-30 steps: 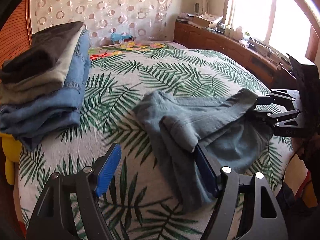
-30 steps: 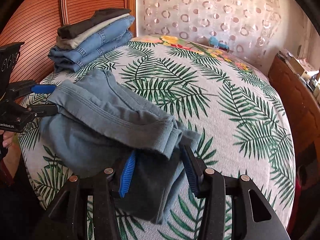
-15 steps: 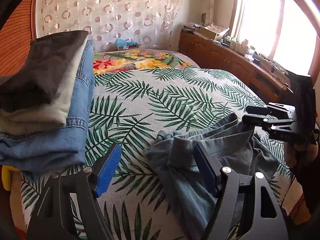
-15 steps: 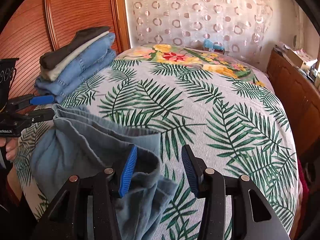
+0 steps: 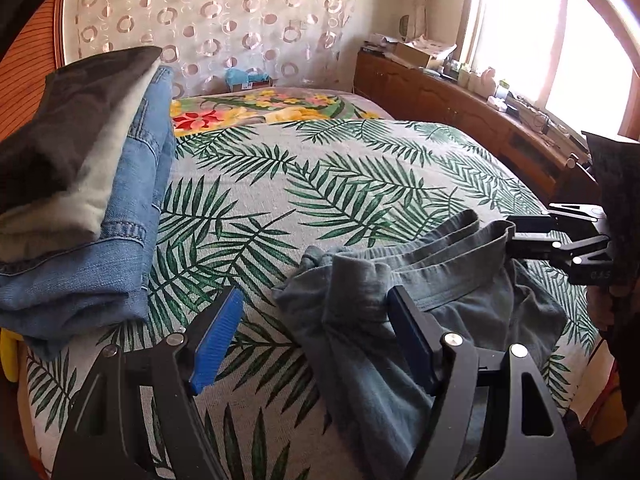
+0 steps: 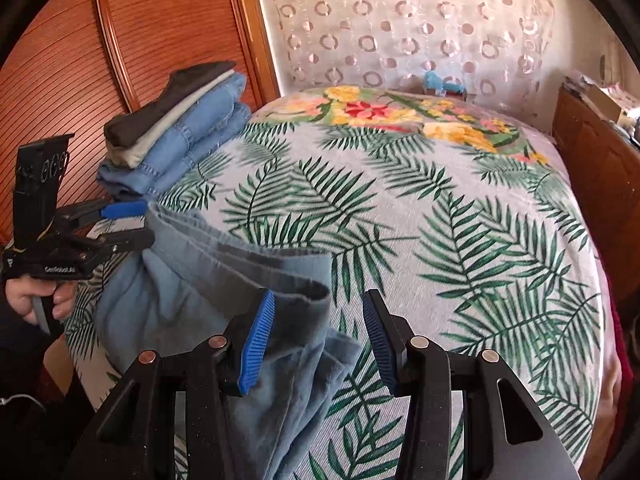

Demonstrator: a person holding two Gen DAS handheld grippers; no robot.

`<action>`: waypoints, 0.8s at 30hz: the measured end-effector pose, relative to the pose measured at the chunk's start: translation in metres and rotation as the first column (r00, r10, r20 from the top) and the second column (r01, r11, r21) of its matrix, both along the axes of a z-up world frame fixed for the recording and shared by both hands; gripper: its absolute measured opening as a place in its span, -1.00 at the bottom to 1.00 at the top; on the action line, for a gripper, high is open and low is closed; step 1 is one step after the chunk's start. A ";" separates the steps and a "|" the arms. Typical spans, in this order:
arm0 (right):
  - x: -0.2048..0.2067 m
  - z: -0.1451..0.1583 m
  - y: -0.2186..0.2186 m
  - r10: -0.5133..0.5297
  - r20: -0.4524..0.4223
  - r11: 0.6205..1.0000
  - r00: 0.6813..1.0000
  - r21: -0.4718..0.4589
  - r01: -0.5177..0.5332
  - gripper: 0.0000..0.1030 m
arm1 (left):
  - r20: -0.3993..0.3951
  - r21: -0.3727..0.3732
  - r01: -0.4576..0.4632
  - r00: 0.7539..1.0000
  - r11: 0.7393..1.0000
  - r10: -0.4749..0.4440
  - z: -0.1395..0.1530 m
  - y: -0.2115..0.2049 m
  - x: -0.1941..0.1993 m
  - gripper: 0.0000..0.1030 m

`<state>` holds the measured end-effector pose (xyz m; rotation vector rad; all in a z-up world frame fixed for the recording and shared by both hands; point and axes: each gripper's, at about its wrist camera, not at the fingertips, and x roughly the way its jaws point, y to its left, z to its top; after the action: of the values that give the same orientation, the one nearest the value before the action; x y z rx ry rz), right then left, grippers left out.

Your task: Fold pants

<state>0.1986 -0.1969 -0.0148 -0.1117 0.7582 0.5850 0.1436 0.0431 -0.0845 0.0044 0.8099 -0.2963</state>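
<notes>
Grey-blue pants [image 5: 432,280] lie bunched at the near edge of the leaf-print bed [image 5: 320,184], waistband stretched between the two grippers. My left gripper [image 5: 316,336] is open; one end of the waistband lies against its right finger [image 5: 412,336]. My right gripper [image 6: 320,336] is open, the other waistband end [image 6: 304,284] lying across its left finger [image 6: 256,344]. In the left wrist view the right gripper [image 5: 516,234] sits at the far end of the waistband. In the right wrist view the left gripper [image 6: 140,222] is at the pants' left end [image 6: 168,264].
A stack of folded jeans and trousers [image 5: 80,200] lies on the bed's left side by the wooden headboard [image 6: 120,60]. A wooden cabinet [image 5: 460,108] with clutter runs under the window on the right. Patterned curtain [image 5: 220,32] behind.
Both grippers have pulled back toward the near bed edge and the pants have come with them. The waistband now lies stretched between them.
</notes>
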 end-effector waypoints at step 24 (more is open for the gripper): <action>0.029 -0.008 0.032 -0.031 0.026 0.996 0.999 -0.077 0.033 -0.57 | 0.041 -0.003 -0.046 0.998 0.999 0.046 0.009 0.005 -0.014 0.46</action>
<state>0.2277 -0.1651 -0.0228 -0.1776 0.7571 0.5227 0.1291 0.0481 -0.0759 -0.0101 0.7676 -0.2531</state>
